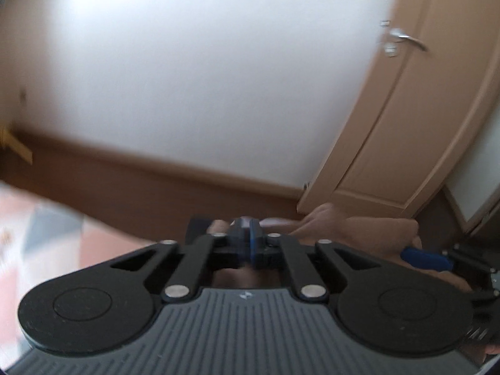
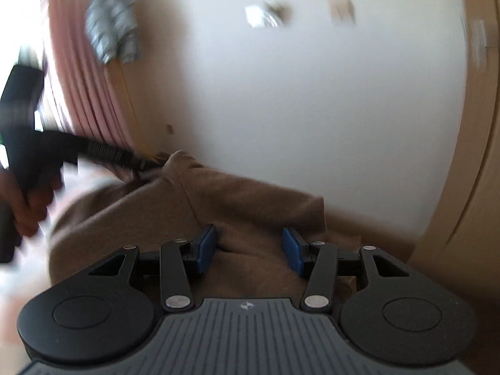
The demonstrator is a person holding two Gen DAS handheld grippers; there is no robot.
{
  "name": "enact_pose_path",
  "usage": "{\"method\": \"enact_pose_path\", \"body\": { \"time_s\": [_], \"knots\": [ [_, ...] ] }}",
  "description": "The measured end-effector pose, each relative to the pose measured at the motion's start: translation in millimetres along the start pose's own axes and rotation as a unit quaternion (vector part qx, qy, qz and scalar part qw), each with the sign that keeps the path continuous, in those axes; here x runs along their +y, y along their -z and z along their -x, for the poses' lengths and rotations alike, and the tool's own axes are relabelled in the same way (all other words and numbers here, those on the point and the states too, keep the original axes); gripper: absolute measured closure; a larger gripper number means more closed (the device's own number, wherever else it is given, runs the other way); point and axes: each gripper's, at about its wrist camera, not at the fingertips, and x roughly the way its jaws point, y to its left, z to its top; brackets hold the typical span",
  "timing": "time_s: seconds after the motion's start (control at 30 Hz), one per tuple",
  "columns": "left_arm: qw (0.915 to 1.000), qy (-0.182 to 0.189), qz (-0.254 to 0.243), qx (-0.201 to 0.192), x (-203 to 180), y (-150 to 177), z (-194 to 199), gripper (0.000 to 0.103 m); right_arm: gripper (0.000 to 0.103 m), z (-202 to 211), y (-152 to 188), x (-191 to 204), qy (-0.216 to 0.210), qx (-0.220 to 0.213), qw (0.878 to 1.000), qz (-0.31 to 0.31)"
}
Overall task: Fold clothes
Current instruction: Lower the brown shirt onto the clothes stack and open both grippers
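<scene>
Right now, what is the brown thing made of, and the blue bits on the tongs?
The brown garment looks like soft knit fabric, matte, maybe fleece: it sags in folds and shows a stitched seam. The blue pads on the right tongs look like smooth rubber or plastic, flat and faintly shiny; I can't tell which.

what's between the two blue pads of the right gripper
In the right wrist view, the brown garment fills the gap between the open right gripper pads; nothing else lies there. They are not closed on it.
</scene>
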Motion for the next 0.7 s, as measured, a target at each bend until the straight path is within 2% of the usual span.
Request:
{"method": "enact_pose_path", "body": {
  "time_s": [0.03, 0.1, 0.17, 0.27, 0.4, 0.43, 0.57, 0.7],
  "knots": [
    [1.0, 0.001, 0.006, 0.006, 4.8, 7.3, -4.9, 0.1, 0.059, -2.7, 2.0, -8.3, -0.009, 0.007, 1.0, -0.022],
    [0.9998, 0.006, 0.016, 0.009, 11.0, 19.3, -10.8, 0.1, 0.059, -4.3, 6.9, -14.5, -0.016, 0.012, 1.0, -0.024],
    [0.9998, 0.001, 0.019, 0.005, 12.9, 20.9, -13.9, 0.1, 0.058, -5.9, 10.8, -10.7, -0.013, 0.01, 1.0, -0.011],
    [0.9998, -0.014, 0.015, 0.001, 8.7, 14.2, -11.0, 0.1, 0.054, -3.0, -5.1, -9.4, -0.02, 0.011, 1.0, -0.001],
    [0.9983, -0.032, -0.016, -0.046, -8.9, 3.1, 27.6, 0.1, 0.054, 32.0, -25.6, -1.8, -0.018, -0.037, 0.999, 0.029],
    [0.997, -0.033, -0.029, -0.063, -10.9, 4.0, 43.6, 0.096, 0.054, 41.6, -28.0, -0.1, -0.02, -0.049, 0.998, 0.034],
    [0.9938, 0.001, -0.06, -0.094, -27.1, 13.4, 88.7, 0.097, 0.054, 71.5, -21.2, 8.5, -0.026, -0.069, 0.996, 0.054],
    [0.9933, 0.036, -0.073, -0.082, -37.4, 41.1, 102.7, 0.096, 0.056, 88.3, 2.9, 22.7, -0.041, -0.059, 0.993, 0.095]
  ]
}}
